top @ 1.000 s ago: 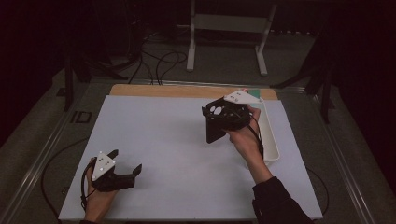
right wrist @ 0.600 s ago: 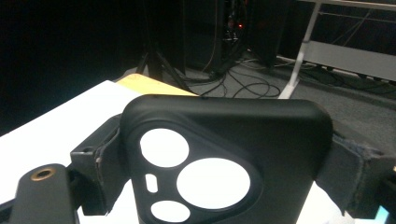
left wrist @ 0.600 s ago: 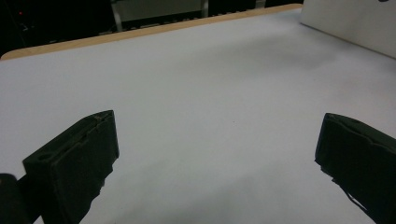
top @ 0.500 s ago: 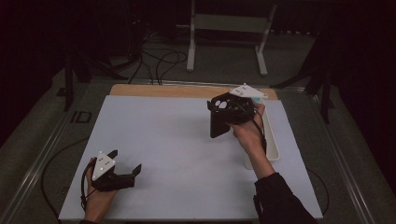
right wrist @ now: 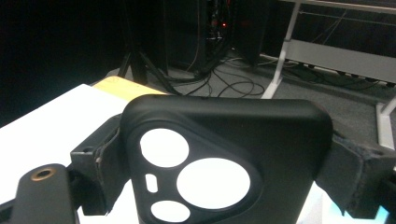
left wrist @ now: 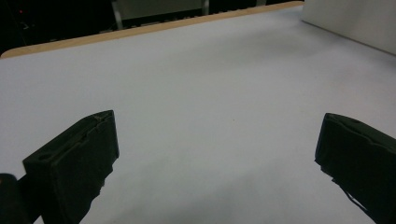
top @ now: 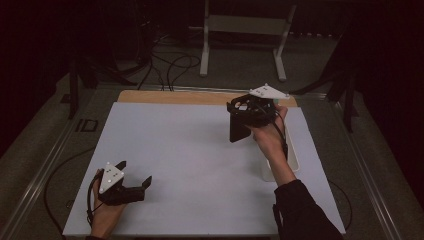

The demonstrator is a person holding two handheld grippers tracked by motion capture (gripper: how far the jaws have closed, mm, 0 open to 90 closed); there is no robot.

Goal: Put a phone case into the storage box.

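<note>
A black phone case [right wrist: 224,158] with round camera cut-outs is clamped between the jaws of my right gripper [right wrist: 219,158]. In the high view that gripper [top: 245,117] holds the case [top: 237,131] raised above the white table's far right part, with the case hanging down. My left gripper [top: 132,182] rests on the table near the front left corner, open. In the left gripper view its two black jaws stand wide apart with only bare white surface between them [left wrist: 217,144].
A white tray [top: 292,160] lies along the table's right side, partly under the right forearm, and its white wall [left wrist: 355,23] shows at the far right. A wooden strip [top: 170,96] edges the table's far side. Cables and a metal stand are on the floor beyond.
My right gripper has carried the phone case a little to the right and farther back, and tilted its top plate upward. The left gripper has stayed put.
</note>
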